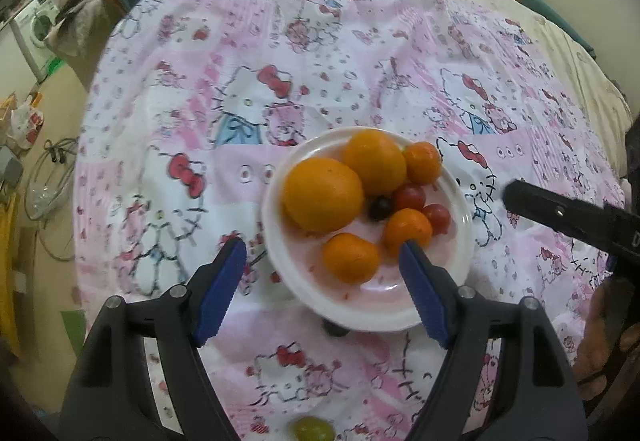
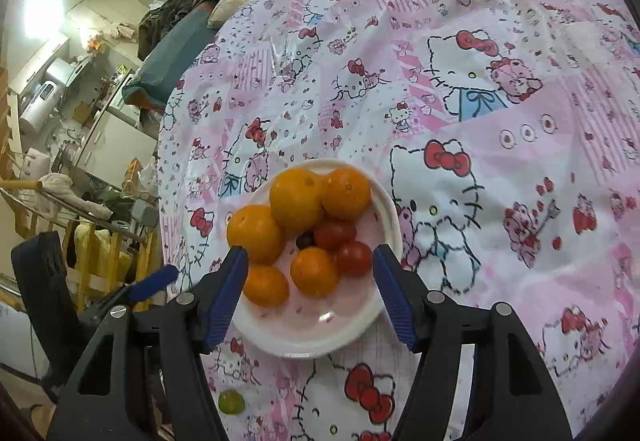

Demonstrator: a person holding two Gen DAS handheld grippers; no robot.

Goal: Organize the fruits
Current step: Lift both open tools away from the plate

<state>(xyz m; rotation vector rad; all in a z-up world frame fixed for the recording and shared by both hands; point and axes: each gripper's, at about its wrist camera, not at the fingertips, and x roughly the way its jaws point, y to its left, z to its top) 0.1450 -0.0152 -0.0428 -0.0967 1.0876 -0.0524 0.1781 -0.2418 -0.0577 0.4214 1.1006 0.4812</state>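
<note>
Green grape lying off the plate, closest to the left gripper

Both the left gripper (image 1: 322, 267) and right gripper (image 2: 310, 275) are hovering with fingers spread wide, gripping nothing, over the white round plate (image 1: 466, 219) of oranges and small red tomatoes. The stray round green grape (image 1: 313, 429) is sitting on the pink cartoon-print tabletop at 6 o'clock from the plate, under the left fingers; from the right it is lying at 7 o'clock.

One white plate (image 1: 460, 237) on table. On plate: two large oranges (image 1: 323, 195), three small tangerines (image 1: 351, 258), two red cherry tomatoes (image 1: 409, 197), one dark grape (image 1: 380, 207). Off plate, near edge: one green grape (image 1: 313, 429), one dark round fruit (image 1: 335, 329) under plate rim.
</note>
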